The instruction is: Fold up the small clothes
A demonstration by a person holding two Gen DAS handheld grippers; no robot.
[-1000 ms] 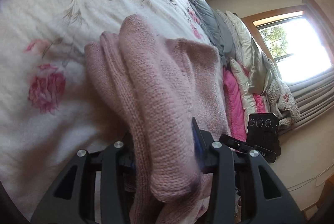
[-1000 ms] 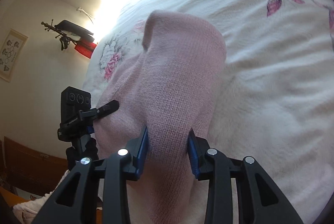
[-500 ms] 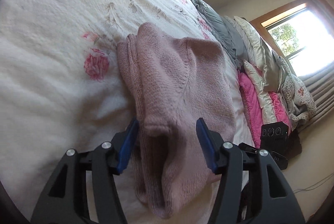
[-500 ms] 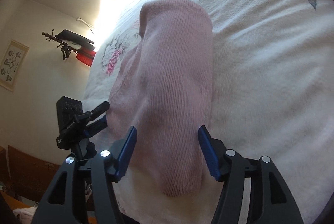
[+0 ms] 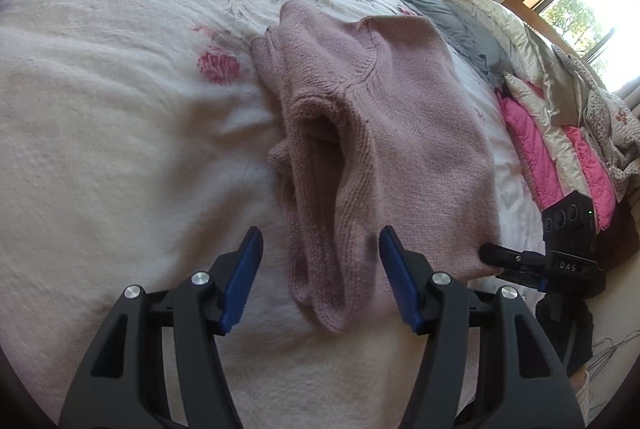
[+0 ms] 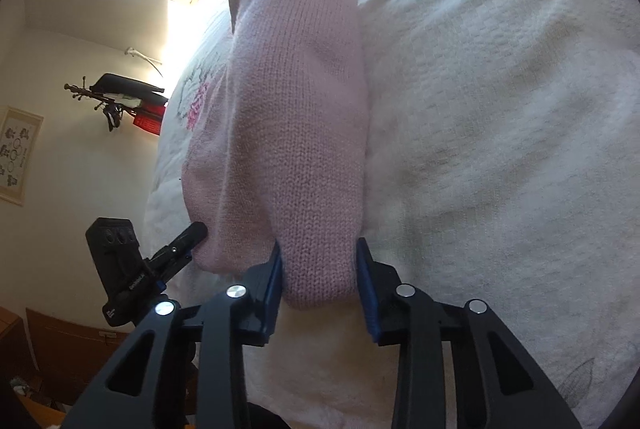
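Note:
A pink knitted sweater point(image 5: 400, 117) lies folded on the floral bed quilt point(image 5: 120, 157). Its sleeve end reaches toward me between the blue pads of my left gripper point(image 5: 322, 269), which stands wide open and touches nothing. In the right wrist view the sweater point(image 6: 296, 109) is a long rounded fold. My right gripper point(image 6: 320, 269) is shut on its near end, and the knit fills the gap between the pads. The right gripper point(image 5: 520, 261) shows at the sweater's near right corner. The left gripper point(image 6: 176, 249) shows at the fold's left edge.
A heap of grey, cream and pink bedding point(image 5: 540, 89) lies along the bed's far right side, under a window point(image 5: 580, 1). The quilt point(image 6: 500, 109) spreads wide to the right of the fold. Dark wooden furniture point(image 6: 60, 349) stands beyond the bed edge.
My left gripper let go of the sleeve, opened and drew back; the sleeve now lies on the sweater. My right gripper opened half a second ago and has narrowed onto the fold's end again.

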